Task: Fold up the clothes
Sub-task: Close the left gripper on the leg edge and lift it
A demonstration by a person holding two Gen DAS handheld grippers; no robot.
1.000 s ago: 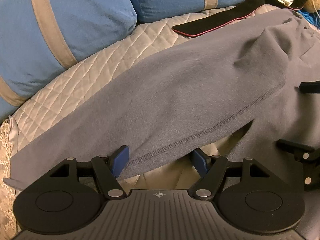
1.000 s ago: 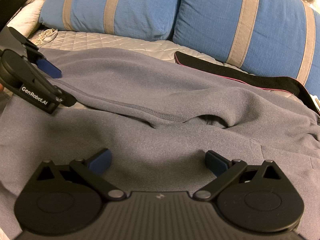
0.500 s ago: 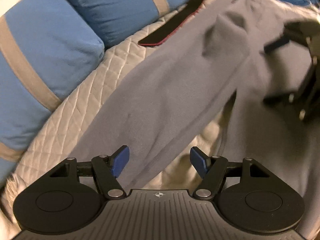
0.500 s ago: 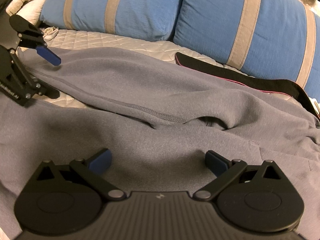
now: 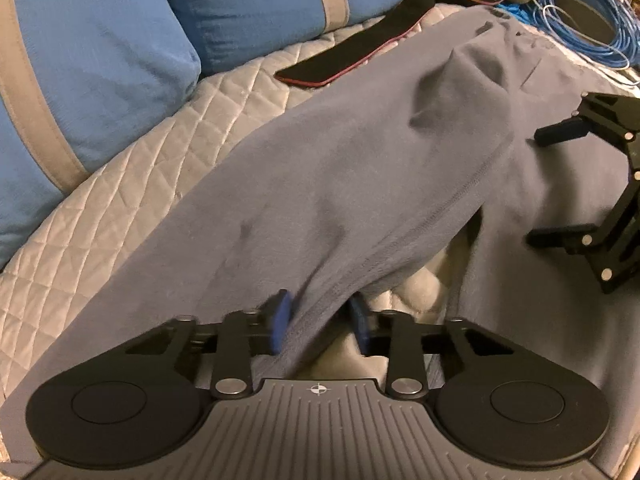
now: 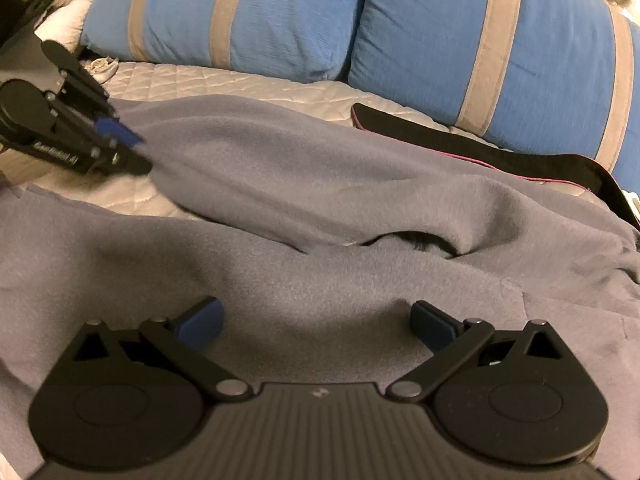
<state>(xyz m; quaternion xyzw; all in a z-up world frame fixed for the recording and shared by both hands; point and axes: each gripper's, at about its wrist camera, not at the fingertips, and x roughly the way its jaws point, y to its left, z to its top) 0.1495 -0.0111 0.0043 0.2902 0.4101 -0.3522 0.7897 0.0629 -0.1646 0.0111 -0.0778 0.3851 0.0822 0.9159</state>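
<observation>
A grey fleece garment [image 6: 320, 272] lies spread on a quilted bed cover [image 5: 132, 184]. Its long sleeve [image 5: 340, 184] runs from the far right down to my left gripper [image 5: 319, 320]. That gripper's jaws are closing, and the sleeve's seamed edge is bunched between the blue pads [image 5: 280, 318]. The right wrist view shows the same left gripper [image 6: 134, 148] at the far left, pinching the sleeve's end. My right gripper [image 6: 316, 320] stands open just over the garment's body with flat cloth under its fingers. The left wrist view shows the right gripper [image 5: 560, 184] at the right edge.
Two blue pillows with grey stripes [image 6: 248, 16] line the back of the bed. A black strap with a red edge [image 6: 460, 140] lies between them and the garment. A coil of blue cable [image 5: 580, 16] and clutter sit at the far right.
My left gripper's jaws have come together around the sleeve's edge, and the gripper has rolled and tilted. The sleeve end has bunched up and lifted slightly. The right gripper has not moved.
</observation>
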